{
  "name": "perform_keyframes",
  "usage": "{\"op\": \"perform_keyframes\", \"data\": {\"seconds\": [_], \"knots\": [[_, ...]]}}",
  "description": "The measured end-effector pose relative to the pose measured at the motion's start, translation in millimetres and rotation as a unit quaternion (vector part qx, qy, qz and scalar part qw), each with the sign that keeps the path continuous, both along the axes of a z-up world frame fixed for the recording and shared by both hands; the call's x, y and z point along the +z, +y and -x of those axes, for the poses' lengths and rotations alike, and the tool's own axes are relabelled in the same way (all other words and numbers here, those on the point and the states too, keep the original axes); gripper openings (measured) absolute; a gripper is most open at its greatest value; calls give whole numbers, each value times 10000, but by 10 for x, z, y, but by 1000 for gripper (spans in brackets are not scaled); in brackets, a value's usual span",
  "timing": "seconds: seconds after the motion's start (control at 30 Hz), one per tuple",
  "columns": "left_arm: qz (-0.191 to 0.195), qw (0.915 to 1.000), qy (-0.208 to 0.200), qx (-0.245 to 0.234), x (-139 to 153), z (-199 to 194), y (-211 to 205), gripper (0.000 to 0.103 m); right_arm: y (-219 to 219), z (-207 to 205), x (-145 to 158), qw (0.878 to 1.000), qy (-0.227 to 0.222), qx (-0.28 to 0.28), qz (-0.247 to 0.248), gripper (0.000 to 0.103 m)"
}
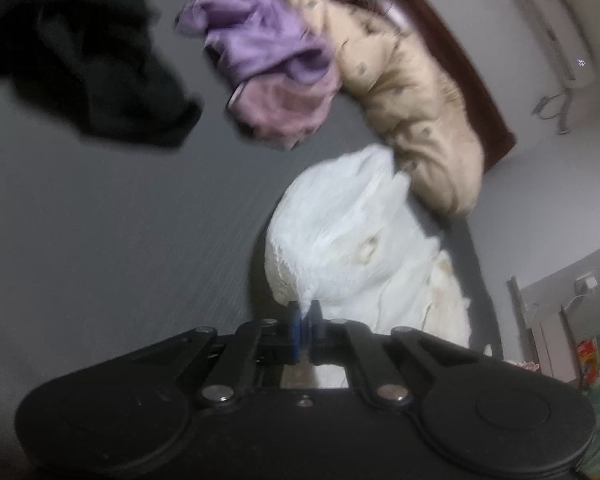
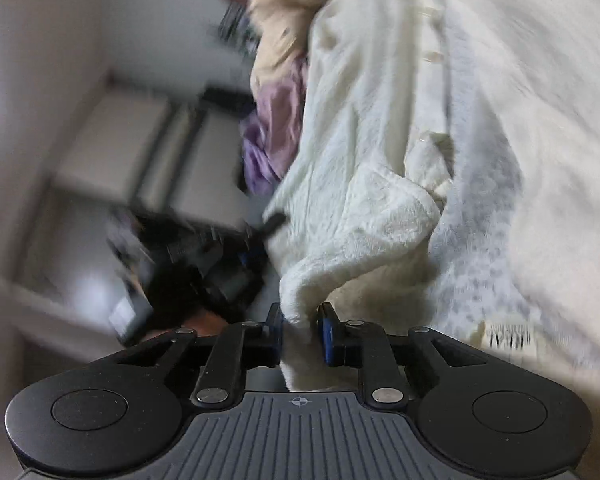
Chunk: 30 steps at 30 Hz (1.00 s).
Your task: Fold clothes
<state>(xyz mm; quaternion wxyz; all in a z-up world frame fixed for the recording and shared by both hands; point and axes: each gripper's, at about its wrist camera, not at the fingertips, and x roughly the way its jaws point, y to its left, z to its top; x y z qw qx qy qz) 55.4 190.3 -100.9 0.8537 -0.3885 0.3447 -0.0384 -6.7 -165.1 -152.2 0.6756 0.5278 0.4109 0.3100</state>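
Currently, my left gripper (image 1: 305, 312) and right gripper (image 2: 300, 320) are each pinching an edge of the fluffy white fleece garment (image 2: 380, 160), which is hanging over the grey bed (image 1: 100, 220).

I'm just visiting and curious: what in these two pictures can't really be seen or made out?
- Left wrist view: the black garment is motion-blurred and cut off by the top-left edge; its type is unreadable.
- Left wrist view: the white fleece garment hides the bed behind it.
- Right wrist view: the dark objects at the left are smeared by blur.
- Right wrist view: the label is too blurred to read.
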Motion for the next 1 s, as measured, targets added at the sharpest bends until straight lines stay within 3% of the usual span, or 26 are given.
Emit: {"op": "perform_keyframes", "data": {"seconds": [0.07,0.13,0.27,0.33,0.5,0.6,0.67,0.73,0.8,0.9,1.0], "knots": [[-506,9987,-72,-59,182,20,-48,4,-122,-12,-94,9963,468,-176,-695,20],[-1131,9934,-53,-183,355,35,-133,3,-155,-16,-122,9934,728,-83,-883,20],[-2366,9710,112,-321,424,14,-324,3,-80,43,-151,9925,1010,273,-631,20],[-2742,9609,246,-291,336,-6,-359,3,-46,81,-174,9937,1040,341,-217,20],[-2890,9564,372,-201,216,24,-337,7,81,219,-24,9931,494,541,917,21],[-2978,9535,448,-147,143,42,-324,10,76,290,125,9909,175,709,1129,21],[-3061,9518,117,-134,262,139,-350,11,31,346,259,9890,-120,834,1219,21],[-3074,9507,-311,-264,417,250,-411,21,-52,433,439,9847,-508,880,1414,21],[-2917,9510,-749,-704,563,351,-529,33,-169,510,627,9753,-961,742,1847,21],[-2640,9459,-1245,-1419,711,483,-740,37,-374,625,857,9471,-1517,308,2813,22],[-2147,9461,-1205,-2105,685,591,-1008,44,-595,735,946,9213,-1675,-15,3508,22]]}}
